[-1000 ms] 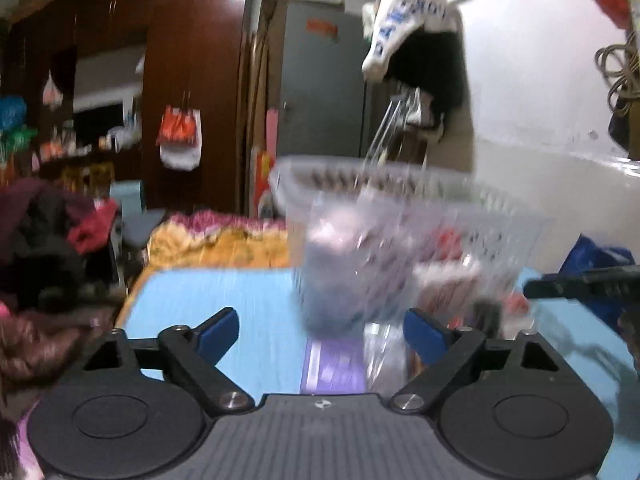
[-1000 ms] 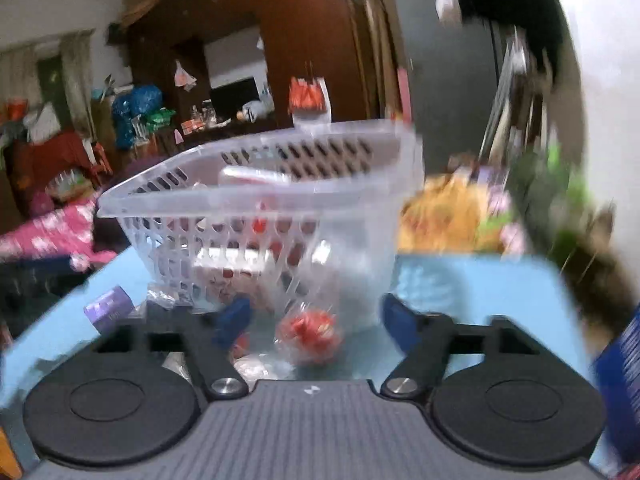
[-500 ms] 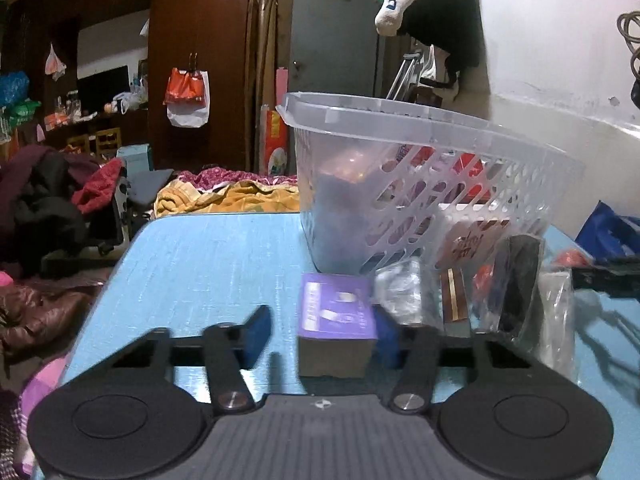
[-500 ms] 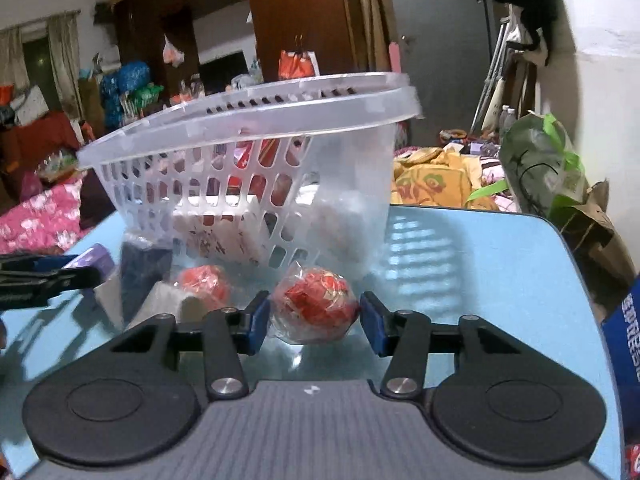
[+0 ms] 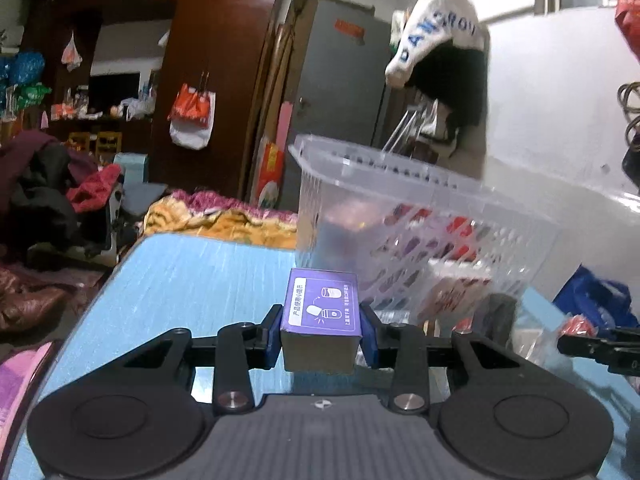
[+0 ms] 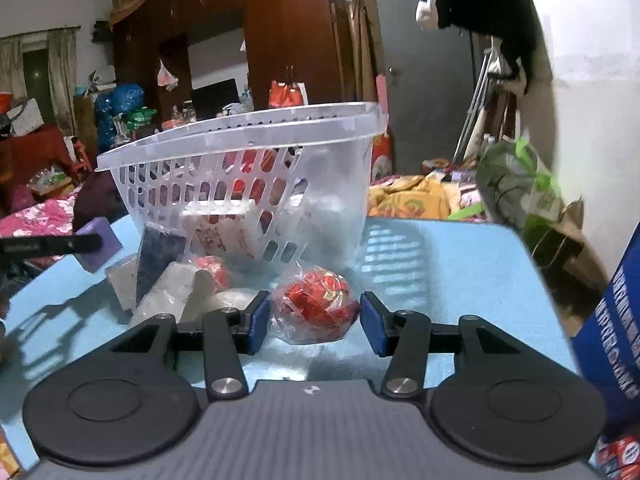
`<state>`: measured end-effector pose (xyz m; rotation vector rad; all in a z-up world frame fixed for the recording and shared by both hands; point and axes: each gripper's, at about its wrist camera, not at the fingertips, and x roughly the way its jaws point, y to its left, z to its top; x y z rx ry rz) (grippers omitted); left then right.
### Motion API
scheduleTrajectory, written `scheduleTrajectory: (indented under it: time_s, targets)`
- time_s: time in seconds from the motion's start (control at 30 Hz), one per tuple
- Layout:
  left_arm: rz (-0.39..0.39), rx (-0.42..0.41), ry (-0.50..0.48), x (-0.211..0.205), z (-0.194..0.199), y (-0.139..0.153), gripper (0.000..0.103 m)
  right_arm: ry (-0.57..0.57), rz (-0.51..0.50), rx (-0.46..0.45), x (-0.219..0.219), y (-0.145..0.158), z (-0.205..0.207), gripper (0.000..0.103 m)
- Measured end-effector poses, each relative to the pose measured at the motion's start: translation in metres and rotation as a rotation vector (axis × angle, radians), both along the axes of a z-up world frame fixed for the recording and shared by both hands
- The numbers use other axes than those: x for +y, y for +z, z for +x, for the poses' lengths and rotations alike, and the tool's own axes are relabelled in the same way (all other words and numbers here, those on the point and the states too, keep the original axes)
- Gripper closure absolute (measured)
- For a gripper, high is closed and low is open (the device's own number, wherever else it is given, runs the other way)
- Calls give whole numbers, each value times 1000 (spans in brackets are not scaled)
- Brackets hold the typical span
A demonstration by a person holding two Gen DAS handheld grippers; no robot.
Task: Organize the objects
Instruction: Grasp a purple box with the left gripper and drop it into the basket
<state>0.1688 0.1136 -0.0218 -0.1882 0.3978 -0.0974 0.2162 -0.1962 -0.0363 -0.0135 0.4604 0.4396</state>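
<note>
My left gripper (image 5: 322, 330) has a small purple box (image 5: 322, 300) between its blue pads, which press on both its sides while the jaws are still closing. The box is just in front of the clear plastic basket (image 5: 400, 168) on the blue table (image 5: 192, 280). In the right wrist view, my right gripper (image 6: 314, 318) is shut on a red ball in clear wrap (image 6: 316, 304), which rests on the table in front of the basket (image 6: 240, 136). That view also shows the purple box (image 6: 102, 248) at far left.
Several wrapped packets lie against the basket's front: a dark blue packet (image 6: 160, 256), white packets (image 6: 176, 292) and a smaller red ball (image 6: 212, 270). A blue carton (image 6: 612, 320) stands at the right table edge. A green bag (image 6: 516, 188) and bedding lie beyond the table.
The left jaws went from wide open to shut on the purple box. The right jaws narrowed onto the red wrapped ball, and that gripper moved in lower and closer to it.
</note>
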Motion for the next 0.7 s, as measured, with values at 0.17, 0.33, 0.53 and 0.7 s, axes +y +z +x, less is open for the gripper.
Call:
scheduleTrajectory:
  time_s: [0.17, 0.33, 0.53, 0.7]
  targets:
    - [7, -56, -19, -4, -7, 3, 61, 1, -18, -37, 2, 0, -6, 51]
    - [8, -79, -13, -4, -9, 5, 61, 13, -35, -72, 5, 2, -11, 51]
    - [-6, -78, 10, 1, -9, 4, 61, 8, -10, -98, 1, 4, -14, 51]
    - [-3, -123, 17, 2, -17, 4, 61, 15, -11, -140, 3, 6, -21, 51]
